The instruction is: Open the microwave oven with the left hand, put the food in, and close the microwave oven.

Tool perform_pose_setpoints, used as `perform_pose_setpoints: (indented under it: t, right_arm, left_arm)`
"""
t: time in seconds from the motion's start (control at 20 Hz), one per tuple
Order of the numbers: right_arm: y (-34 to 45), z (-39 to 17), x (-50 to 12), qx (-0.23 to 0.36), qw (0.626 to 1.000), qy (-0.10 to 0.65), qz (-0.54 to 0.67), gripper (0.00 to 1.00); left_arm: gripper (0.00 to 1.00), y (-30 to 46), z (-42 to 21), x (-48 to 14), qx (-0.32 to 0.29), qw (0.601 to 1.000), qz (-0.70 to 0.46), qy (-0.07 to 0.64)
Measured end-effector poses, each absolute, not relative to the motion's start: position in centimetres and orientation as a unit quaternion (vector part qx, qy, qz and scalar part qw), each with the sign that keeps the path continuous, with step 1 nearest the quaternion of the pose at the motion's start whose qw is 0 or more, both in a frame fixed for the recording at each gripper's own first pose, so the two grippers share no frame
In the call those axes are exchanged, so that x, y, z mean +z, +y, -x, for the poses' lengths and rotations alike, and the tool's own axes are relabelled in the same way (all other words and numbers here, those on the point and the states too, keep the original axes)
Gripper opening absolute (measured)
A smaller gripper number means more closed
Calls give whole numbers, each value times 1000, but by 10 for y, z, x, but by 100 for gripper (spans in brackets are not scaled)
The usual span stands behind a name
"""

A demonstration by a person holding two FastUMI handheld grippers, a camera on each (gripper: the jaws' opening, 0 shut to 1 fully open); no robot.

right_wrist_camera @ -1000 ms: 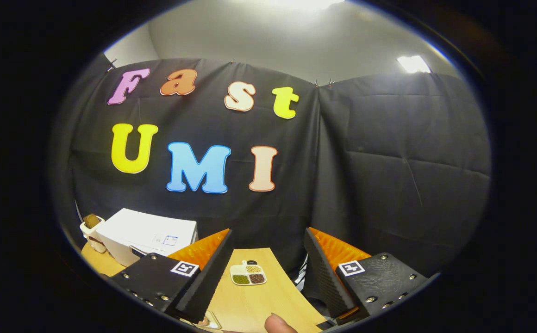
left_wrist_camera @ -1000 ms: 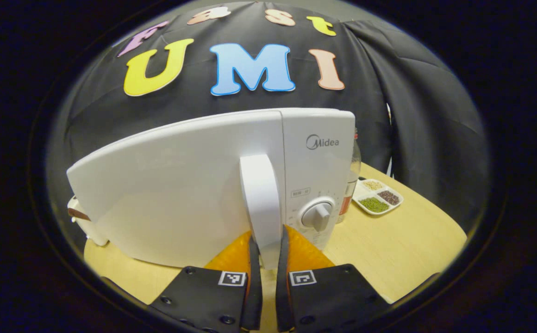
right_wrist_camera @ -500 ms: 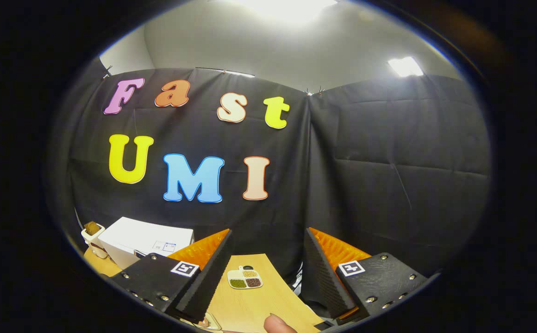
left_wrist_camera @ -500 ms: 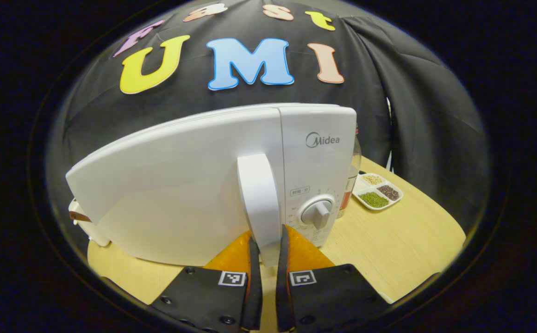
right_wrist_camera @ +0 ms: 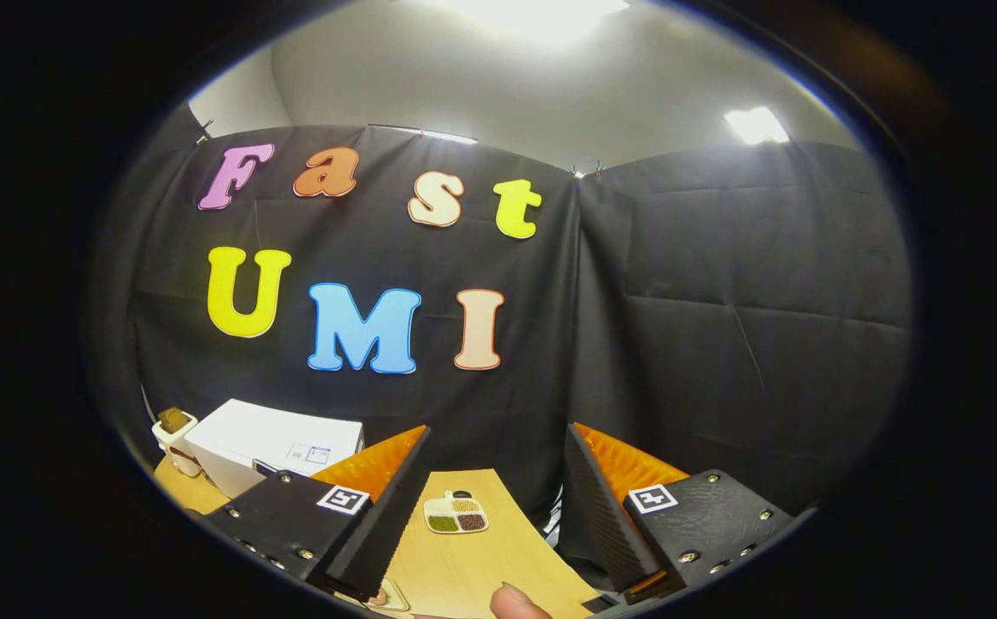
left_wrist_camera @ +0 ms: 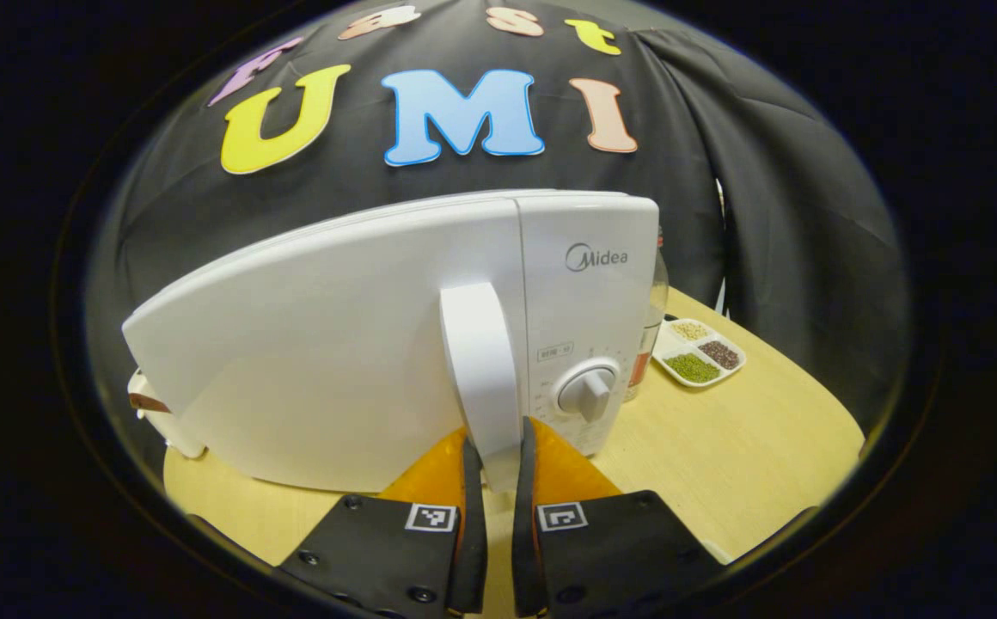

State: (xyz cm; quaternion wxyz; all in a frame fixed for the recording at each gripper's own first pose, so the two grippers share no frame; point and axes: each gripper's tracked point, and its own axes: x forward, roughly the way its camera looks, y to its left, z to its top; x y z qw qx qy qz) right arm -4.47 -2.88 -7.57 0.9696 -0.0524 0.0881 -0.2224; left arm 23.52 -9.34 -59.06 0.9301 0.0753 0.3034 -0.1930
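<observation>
while the left gripper [left_wrist_camera: 495, 451] clamps the microwave [left_wrist_camera: 335, 344] handle [left_wrist_camera: 477, 378] — door closed, right gripper [right_wrist_camera: 492, 481] spread apart, holding nothing

The microwave oven [left_wrist_camera: 361, 344] is smooth white plastic with a soft sheen, light pooling on the door, and its handle [left_wrist_camera: 480, 378] and round dial [left_wrist_camera: 589, 391] share that glossy plastic look. Under it, the table [left_wrist_camera: 748, 456] shows pale wood grain, matt and even. Behind the oven's right corner stands a clear, glassy bottle [left_wrist_camera: 651, 327]. Near the table's far right edge, a small divided dish [left_wrist_camera: 698, 354] looks glazed white, holding grainy dry seeds. In the right gripper view, the booth wall [right_wrist_camera: 722, 301] is matt black cloth, creased in folds, and the right gripper [right_wrist_camera: 496, 507] has ridged finger faces and pebbled matt blocks with shiny metal screws.
</observation>
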Motion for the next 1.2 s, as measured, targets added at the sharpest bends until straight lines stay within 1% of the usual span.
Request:
perform_pose_setpoints:
  t: [0.1, 0.15, 0.3, 0.35, 0.4, 0.45, 0.5, 0.55, 0.85, 0.9, 0.95, 1.0, 1.05, 1.2]
  right_arm:
    - [-29, 48, -77, -223, 970, 88, 51, 94]
    - [-30, 50, -78, -223, 970, 88, 48, 94]
    - [-28, 53, -82, -220, 970, 93, 40, 94]
    - [-27, 54, -85, -216, 971, 95, 40, 94]
    - [-26, 54, -84, -213, 972, 93, 43, 94]
    - [-23, 56, -84, -207, 973, 92, 46, 94]
    - [-20, 58, -84, -199, 974, 92, 47, 94]
    - [-16, 60, -85, -190, 977, 91, 46, 94]
    - [-3, 91, -87, -143, 985, 92, 33, 94]
    - [1, 98, -94, -135, 985, 100, 28, 94]
    - [8, 105, -104, -120, 986, 111, 20, 94]
    - [14, 109, -111, -109, 987, 119, 15, 94]
    - [14, 115, -119, -104, 986, 129, 12, 94]
    - [22, 125, -139, -92, 984, 150, -5, 94]
  left_arm:
    - [21, -90, -222, -591, -190, 929, -66, 310]
    - [20, -84, -208, -589, -188, 933, -65, 301]
    - [20, -53, -153, -576, -181, 942, -73, 274]
    - [18, -44, -140, -576, -182, 942, -69, 273]
    - [20, -37, -129, -575, -183, 941, -67, 278]
    - [18, -29, -122, -573, -183, 940, -68, 279]
    - [20, -23, -116, -573, -180, 940, -70, 283]
    - [20, -17, -109, -573, -175, 940, -70, 284]
    - [20, 33, -66, -570, -113, 939, -86, 313]
    - [18, 43, -58, -569, -107, 938, -95, 316]
    - [20, 57, -51, -570, -97, 936, -101, 322]
    - [18, 70, -43, -570, -85, 936, -101, 326]
    - [20, 83, -37, -570, -73, 935, -101, 331]
    - [20, 121, -23, -572, -42, 932, -110, 342]
